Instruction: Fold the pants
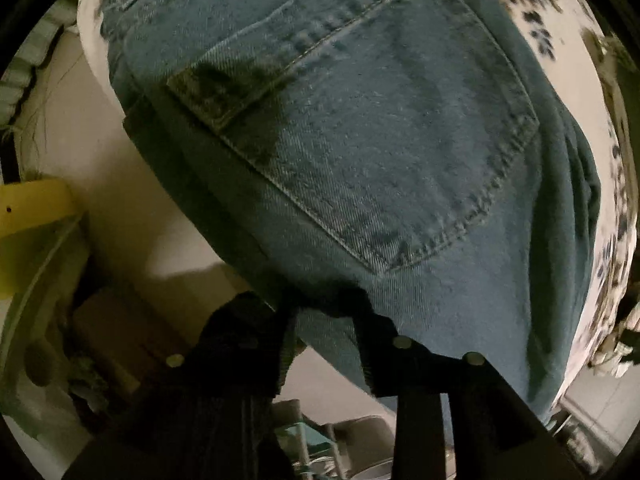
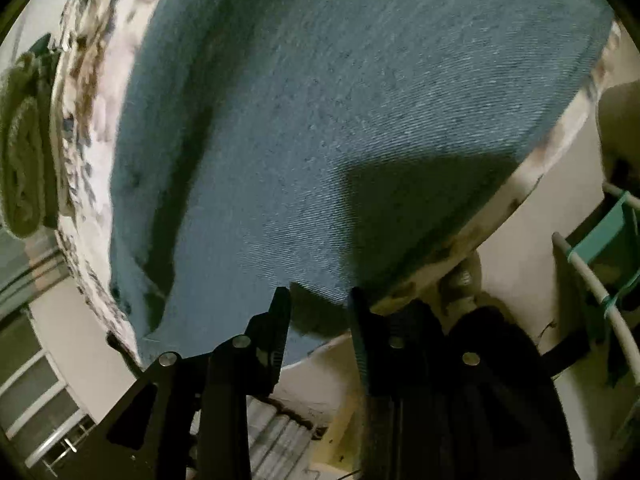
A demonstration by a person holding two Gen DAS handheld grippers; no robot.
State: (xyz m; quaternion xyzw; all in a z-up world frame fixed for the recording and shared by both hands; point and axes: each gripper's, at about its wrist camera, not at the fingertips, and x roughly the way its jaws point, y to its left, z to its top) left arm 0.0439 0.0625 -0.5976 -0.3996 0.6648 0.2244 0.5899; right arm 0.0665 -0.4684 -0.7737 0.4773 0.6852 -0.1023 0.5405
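Blue denim pants (image 1: 380, 128) lie on a bed with a floral cover (image 1: 532, 4). The left wrist view shows the seat with a back pocket (image 1: 384, 152) and waistband. My left gripper (image 1: 324, 304) is at the near edge of the denim, its jaws apart with the fabric edge between them. The right wrist view shows a plain denim leg (image 2: 340, 120) spread on the bed. My right gripper (image 2: 320, 304) is at the leg's near edge, its jaws apart around the fabric edge.
The floral bed cover (image 2: 76, 140) borders the pants. A rolled grey-green towel (image 2: 24, 140) lies at the far left. A white rail with teal fabric (image 2: 600, 264) stands to the right. A yellow object (image 1: 28, 216) and boxes sit below the bed's edge.
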